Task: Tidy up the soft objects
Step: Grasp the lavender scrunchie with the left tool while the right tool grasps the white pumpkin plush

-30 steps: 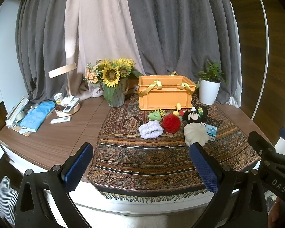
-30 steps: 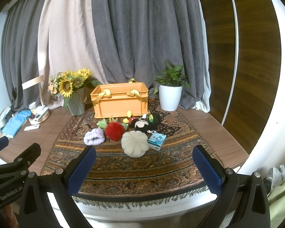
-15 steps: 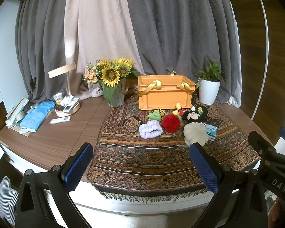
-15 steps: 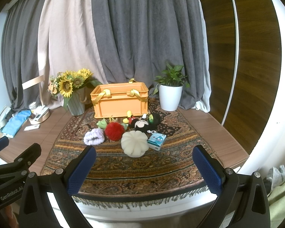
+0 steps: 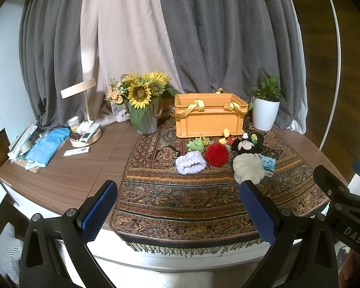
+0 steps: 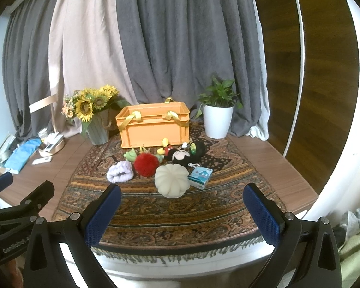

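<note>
An orange crate [image 5: 210,117] [image 6: 153,126] with yellow ribbon handles stands at the back of a patterned rug [image 5: 192,199]. In front of it lie soft things: a white pumpkin cushion [image 5: 248,169] [image 6: 171,176], a red pompom [image 5: 216,154] [image 6: 146,164], a lilac scrunchie [image 5: 190,165] [image 6: 120,172], a green plush [image 5: 195,144], a black mouse plush [image 5: 247,144] [image 6: 183,154] and a small blue packet [image 6: 200,177]. My left gripper [image 5: 180,211] and right gripper [image 6: 182,213] hang open at the table's near edge, both holding nothing.
Sunflowers in a grey vase [image 5: 141,105] stand left of the crate, a white potted plant [image 5: 266,110] to its right. On the wooden table's left are a lamp with a tray [image 5: 85,134], a remote [image 5: 76,152] and a blue cloth pile [image 5: 46,147]. Curtains hang behind.
</note>
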A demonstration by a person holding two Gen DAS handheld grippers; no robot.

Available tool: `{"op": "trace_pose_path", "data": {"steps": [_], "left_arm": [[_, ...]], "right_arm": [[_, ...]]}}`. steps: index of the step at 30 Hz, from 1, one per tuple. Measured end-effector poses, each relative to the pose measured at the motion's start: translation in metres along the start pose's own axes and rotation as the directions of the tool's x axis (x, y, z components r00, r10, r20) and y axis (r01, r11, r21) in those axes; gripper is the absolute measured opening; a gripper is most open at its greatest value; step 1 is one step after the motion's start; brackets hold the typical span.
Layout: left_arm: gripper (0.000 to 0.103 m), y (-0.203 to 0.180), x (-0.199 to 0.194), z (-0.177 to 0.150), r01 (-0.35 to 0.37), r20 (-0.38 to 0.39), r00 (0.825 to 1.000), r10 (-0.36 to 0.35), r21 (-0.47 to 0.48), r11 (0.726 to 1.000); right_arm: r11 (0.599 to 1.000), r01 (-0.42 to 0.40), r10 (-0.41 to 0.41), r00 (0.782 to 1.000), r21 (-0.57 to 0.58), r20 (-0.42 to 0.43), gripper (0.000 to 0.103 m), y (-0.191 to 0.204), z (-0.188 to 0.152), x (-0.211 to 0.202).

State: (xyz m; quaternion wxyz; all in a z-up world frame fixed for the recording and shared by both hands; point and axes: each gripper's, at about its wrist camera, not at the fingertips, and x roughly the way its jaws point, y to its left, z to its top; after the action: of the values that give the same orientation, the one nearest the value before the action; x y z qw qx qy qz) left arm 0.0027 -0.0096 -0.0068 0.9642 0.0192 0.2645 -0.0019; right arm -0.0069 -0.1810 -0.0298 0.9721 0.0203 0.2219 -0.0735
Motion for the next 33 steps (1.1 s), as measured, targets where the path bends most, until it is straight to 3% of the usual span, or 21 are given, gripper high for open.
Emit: {"op": "trace_pose_path", "data": {"steps": [5, 10, 22, 33], "left_arm": [[0.103, 0.002, 0.012, -0.010, -0.040, -0.017, 0.999, 0.040, -0.018, 0.999], [0.103, 0.005, 0.033, -0.009, -0.028, -0.047, 0.998, 0.028, -0.005, 1.000], [0.103, 0.008, 0.123, 0.016, 0.059, -0.082, 0.995, -0.051, 0.100, 0.993], [0.102, 0.013, 0.216, 0.028, 0.153, -0.149, 0.981, -0.126, 0.192, 0.969]], "right_arm": [[1.000, -0.022, 0.022, 0.999, 0.002, -0.029, 0.102, 0.006, -0.007, 0.014], [0.999, -0.033, 0.033, 0.998, -0.003, -0.054, 0.102, 0.011, -0.006, 0.035], [1.000, -0.005, 0.008, 0.989, 0.024, -0.149, 0.102, 0.029, 0.011, 0.131], [0.997, 0.060, -0.044, 0.960, 0.049, -0.278, 0.102, 0.051, 0.008, 0.214]]}}
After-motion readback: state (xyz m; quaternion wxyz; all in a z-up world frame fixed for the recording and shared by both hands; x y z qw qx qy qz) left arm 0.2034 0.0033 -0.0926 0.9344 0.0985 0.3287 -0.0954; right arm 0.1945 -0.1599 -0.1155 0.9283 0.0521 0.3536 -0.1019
